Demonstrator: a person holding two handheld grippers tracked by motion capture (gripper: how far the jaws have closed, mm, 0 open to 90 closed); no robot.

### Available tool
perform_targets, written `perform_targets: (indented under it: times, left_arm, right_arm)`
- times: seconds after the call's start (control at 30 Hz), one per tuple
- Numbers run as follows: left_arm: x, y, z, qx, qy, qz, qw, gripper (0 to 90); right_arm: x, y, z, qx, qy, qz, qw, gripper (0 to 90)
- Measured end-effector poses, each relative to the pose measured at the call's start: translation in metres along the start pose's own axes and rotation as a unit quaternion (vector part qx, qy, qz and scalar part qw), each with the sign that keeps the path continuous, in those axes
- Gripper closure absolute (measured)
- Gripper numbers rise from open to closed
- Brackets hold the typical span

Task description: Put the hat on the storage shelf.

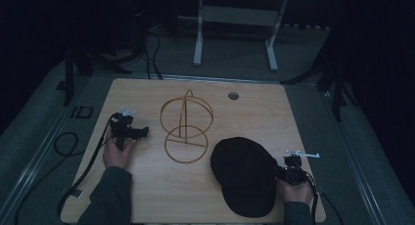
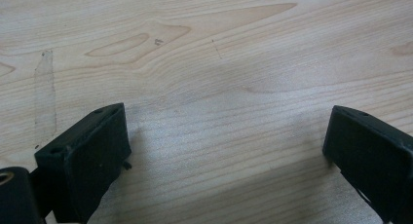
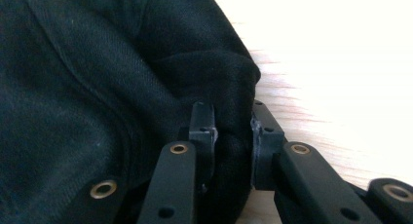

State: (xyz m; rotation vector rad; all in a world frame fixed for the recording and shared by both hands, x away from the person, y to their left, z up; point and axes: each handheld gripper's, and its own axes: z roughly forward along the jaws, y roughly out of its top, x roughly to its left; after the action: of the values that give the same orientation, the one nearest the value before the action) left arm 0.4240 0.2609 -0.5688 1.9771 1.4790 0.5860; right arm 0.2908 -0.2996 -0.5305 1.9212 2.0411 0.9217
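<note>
Currently pinching one black cap [image 3: 122, 87] by its right edge with the right gripper [image 3: 233, 124], jaws narrowed onto a fold of cloth, near right on the wooden table [image 1: 147, 195]. Meanwhile hovering the left gripper [image 2: 224, 151] wide apart over bare wood, left of one wire stand [image 1: 187, 127].

A gold wire stand [image 1: 186, 127] made of thin hoops sits upright at the middle of the frame on the pale wooden desk [image 1: 147, 191], with its round base ring lying flat toward the lower centre. A small round hole [image 1: 233, 95] marks the desk near its far edge, right of centre. At the top centre, a white metal frame [image 1: 235, 24] stands on the grey floor [image 1: 372, 151], and dark cables [image 1: 152, 56] trail at upper left.
</note>
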Motion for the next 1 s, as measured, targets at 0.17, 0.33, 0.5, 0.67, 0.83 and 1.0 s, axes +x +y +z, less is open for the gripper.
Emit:
perform_targets:
  times: [0.17,0.33,0.5,0.67,0.83,1.0]
  left_arm:
    - [0.0,0.0,0.0,0.0,0.0,0.0,1.0,2.7]
    - [0.0,0.0,0.0,0.0,0.0,0.0,1.0,2.7]
    - [0.0,0.0,0.0,-0.001,0.0,-0.001,1.0,2.7]
    - [0.0,0.0,0.0,-0.001,0.0,-0.001,1.0,2.7]
    - [0.0,0.0,0.0,-0.001,0.0,-0.001,1.0,2.7]
    - [0.0,0.0,0.0,-0.001,0.0,-0.001,1.0,2.7]
  right_arm:
    - [0.0,0.003,-0.002,-0.001,0.017,0.002,0.9999,76.9]
    - [-0.002,0.011,-0.006,-0.005,0.05,0.01,0.9987,76.8]
    - [-0.001,0.018,-0.011,-0.008,0.064,0.008,0.9979,76.7]
    - [-0.004,0.027,-0.014,-0.015,0.077,0.016,0.9968,76.5]
    - [-0.007,0.034,-0.019,-0.02,0.091,0.024,0.9954,76.5]
    - [-0.006,0.044,-0.025,-0.028,0.091,0.019,0.9953,76.5]
